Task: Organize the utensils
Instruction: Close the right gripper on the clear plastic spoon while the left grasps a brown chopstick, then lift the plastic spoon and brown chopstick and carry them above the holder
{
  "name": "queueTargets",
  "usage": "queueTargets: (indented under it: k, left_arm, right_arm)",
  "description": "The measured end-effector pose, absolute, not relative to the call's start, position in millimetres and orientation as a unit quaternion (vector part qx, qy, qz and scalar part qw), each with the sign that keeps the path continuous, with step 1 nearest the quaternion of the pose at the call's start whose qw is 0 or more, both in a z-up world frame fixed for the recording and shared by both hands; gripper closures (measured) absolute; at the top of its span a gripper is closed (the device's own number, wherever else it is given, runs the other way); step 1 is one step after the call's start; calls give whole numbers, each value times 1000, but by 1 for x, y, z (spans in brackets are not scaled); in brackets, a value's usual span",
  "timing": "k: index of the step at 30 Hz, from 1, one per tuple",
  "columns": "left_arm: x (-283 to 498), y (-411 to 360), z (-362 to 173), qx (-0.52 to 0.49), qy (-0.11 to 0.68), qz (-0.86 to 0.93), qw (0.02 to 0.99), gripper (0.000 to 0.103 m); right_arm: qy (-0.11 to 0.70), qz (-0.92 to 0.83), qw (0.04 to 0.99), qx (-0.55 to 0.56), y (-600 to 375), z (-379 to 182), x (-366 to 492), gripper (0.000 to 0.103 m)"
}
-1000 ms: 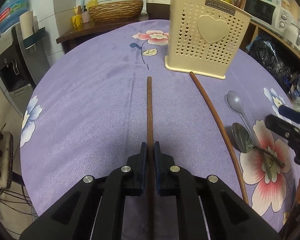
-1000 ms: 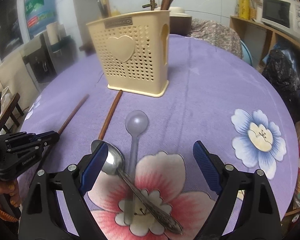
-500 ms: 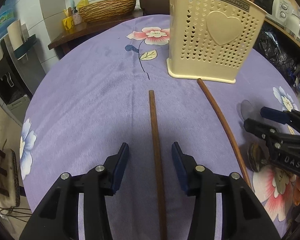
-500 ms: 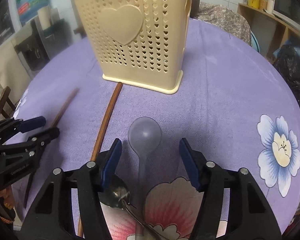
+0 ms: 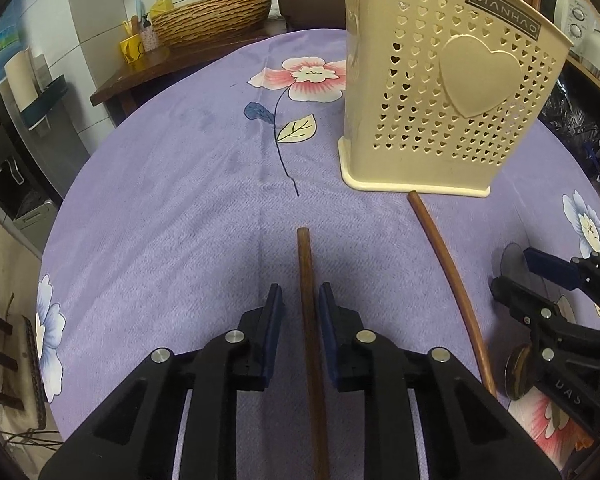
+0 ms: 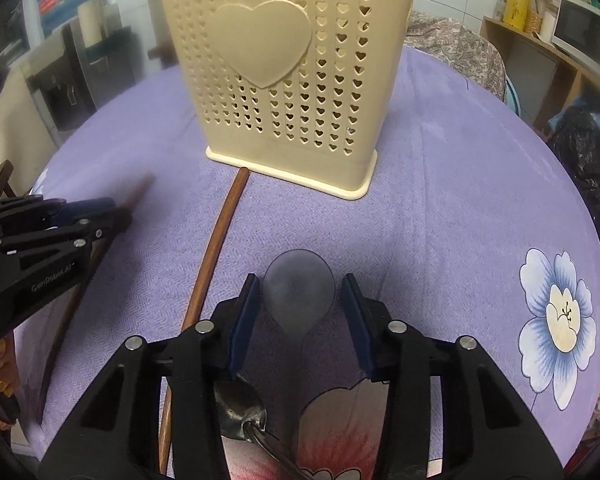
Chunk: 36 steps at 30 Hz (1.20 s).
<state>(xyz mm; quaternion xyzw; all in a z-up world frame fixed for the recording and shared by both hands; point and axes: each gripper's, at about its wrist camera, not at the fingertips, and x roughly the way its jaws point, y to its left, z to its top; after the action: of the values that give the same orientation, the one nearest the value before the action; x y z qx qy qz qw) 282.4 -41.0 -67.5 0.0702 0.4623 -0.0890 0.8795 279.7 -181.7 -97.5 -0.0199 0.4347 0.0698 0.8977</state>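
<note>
At lower centre of each view, jaws have just been closing without gripping: the left gripper straddles a dark wooden chopstick, the right gripper a translucent plastic spoon. This looks like the pickup step; next, pinch, lift toward the cream perforated holder at upper centre.

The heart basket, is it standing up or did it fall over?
Standing up. The basket sits flat on its base on the purple cloth, walls rising straight.

Right gripper closing around clear plastic spoon, pads not touching. Metal spoon at seven o'clock. Cream holder at twelve. Left gripper at nine.
</note>
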Motion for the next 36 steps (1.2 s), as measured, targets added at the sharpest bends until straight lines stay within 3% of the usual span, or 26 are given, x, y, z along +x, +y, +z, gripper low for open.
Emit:
queueTargets:
  k: [5,20,36]
  left_arm:
    - [287,-42,-67,71,463,-88,879,93]
    - [282,-38,-59,49,446,-90,889,94]
    - [213,-17,58,-27,299,-131,945,94]
  right_arm:
    - [433,72,898,-22,-179,-97,279,66]
    - [409,80,909,2,-192,-84,270,66]
    - [311,150,937,54,-222,2,196,66]
